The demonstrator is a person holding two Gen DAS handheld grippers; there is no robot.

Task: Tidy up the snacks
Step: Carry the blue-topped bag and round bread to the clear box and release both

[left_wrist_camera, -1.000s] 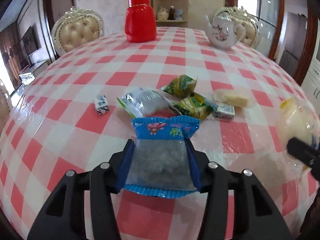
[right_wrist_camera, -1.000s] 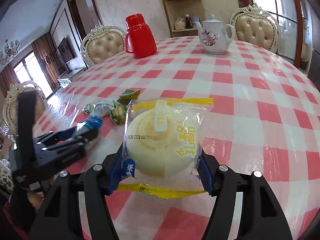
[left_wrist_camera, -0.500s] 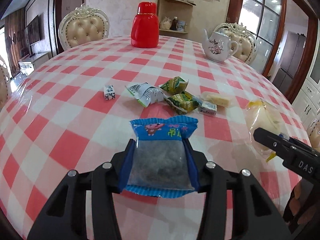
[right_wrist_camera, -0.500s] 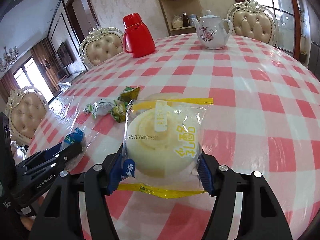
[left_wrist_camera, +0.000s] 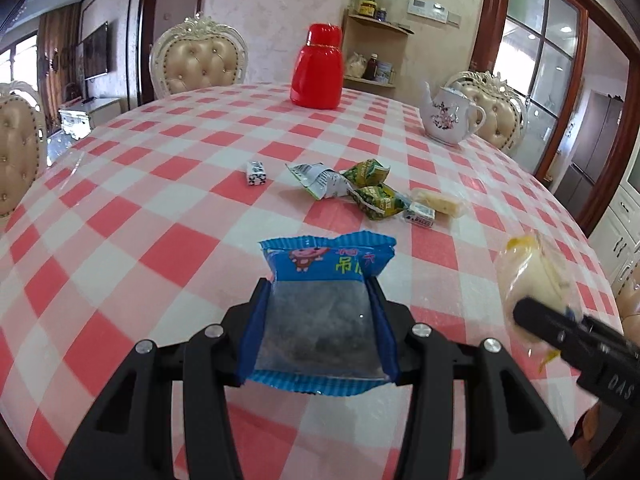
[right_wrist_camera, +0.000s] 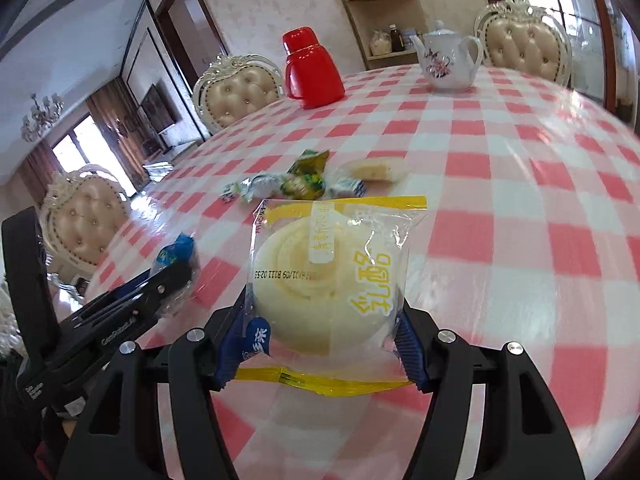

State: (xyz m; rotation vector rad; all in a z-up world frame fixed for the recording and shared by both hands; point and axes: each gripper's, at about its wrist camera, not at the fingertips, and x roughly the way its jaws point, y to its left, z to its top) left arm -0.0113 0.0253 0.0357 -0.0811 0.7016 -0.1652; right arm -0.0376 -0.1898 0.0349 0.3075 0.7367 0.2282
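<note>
The left gripper [left_wrist_camera: 318,320] clamps a blue-edged snack packet [left_wrist_camera: 320,316] and the right gripper [right_wrist_camera: 320,316] a wrapped round cake [right_wrist_camera: 330,276], both lifted above the checked tablecloth [left_wrist_camera: 160,200], likely for regrouping with the loose snacks [left_wrist_camera: 360,188].

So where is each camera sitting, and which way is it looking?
Left wrist: sits on the left gripper, looks across the checkered table at the red jug; its jaws hold the blue snack packet.
Right wrist: sits on the right gripper, looks the same way; its jaws hold the yellow cake packet.
Shared: both see the jug, the white teapot, the loose snack pile, and the other gripper.
</note>
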